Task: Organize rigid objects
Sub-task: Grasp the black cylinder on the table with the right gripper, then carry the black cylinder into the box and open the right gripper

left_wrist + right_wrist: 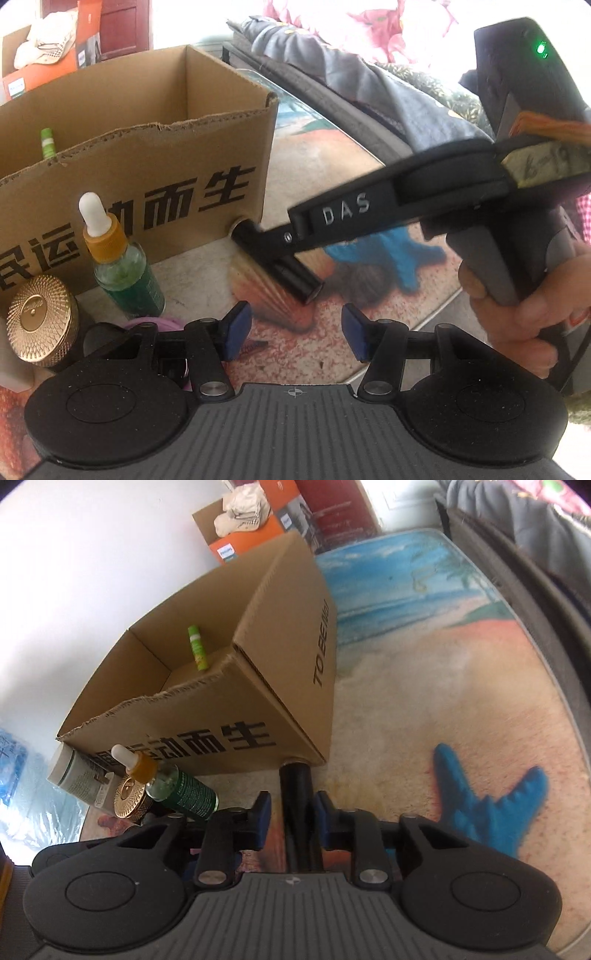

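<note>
A black cylinder (280,264) lies on the table beside the cardboard box (147,177). My right gripper (291,808) straddles the black cylinder (295,797), its blue pads on either side with small gaps; it also shows in the left wrist view (273,240), reaching down onto the cylinder. My left gripper (297,332) is open and empty, just in front of the cylinder. A green tube (197,648) lies inside the box (236,686). A green dropper bottle (118,258), a gold-lidded jar (40,319) and a white tube (79,779) stand left of the box front.
The table (443,664) carries a beach print with a blue starfish. A bed with grey cloth (369,88) runs along the far edge. Orange boxes (251,535) stand behind the cardboard box. A pink hair tie (155,323) lies near my left fingers.
</note>
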